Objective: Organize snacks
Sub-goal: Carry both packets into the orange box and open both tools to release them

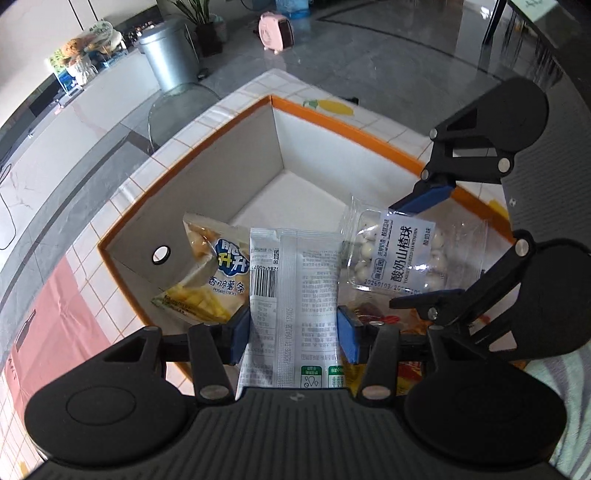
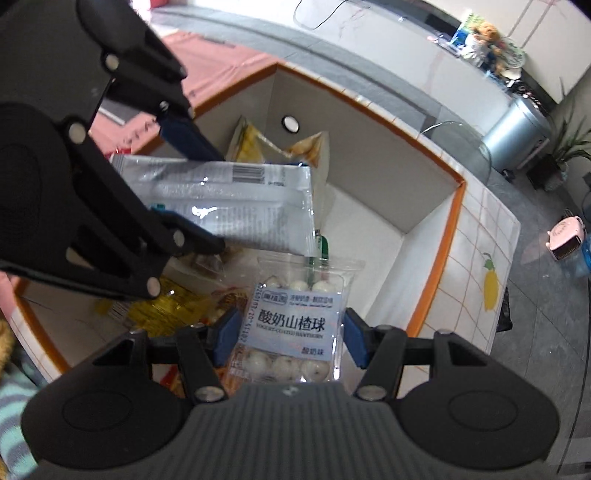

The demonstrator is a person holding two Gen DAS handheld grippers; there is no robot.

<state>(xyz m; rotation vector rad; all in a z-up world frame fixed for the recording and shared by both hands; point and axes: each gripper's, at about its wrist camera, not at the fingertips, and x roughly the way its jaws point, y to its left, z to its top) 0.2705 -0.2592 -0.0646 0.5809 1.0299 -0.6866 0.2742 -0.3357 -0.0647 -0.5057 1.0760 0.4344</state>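
My left gripper (image 1: 293,332) is shut on a silver-white snack packet (image 1: 295,295), held over the orange-rimmed white box (image 1: 221,122). My right gripper (image 2: 286,338) is shut on a clear pack of yogurt hawthorn balls (image 2: 291,332), also over the box (image 2: 458,206). The pack also shows in the left wrist view (image 1: 399,254), with the right gripper (image 1: 424,254) around it. The silver packet (image 2: 236,203) and the left gripper (image 2: 195,184) show in the right wrist view. A potato sticks bag (image 1: 210,269) leans against the box's wall, and it also shows in the right wrist view (image 2: 258,147).
Several yellow and red snack packets (image 2: 173,306) lie in the box's near end. The box stands on a tiled table (image 1: 207,122) with a lemon print (image 2: 489,291). A metal bin (image 1: 170,51) and a pink heater (image 1: 275,29) stand on the floor beyond.
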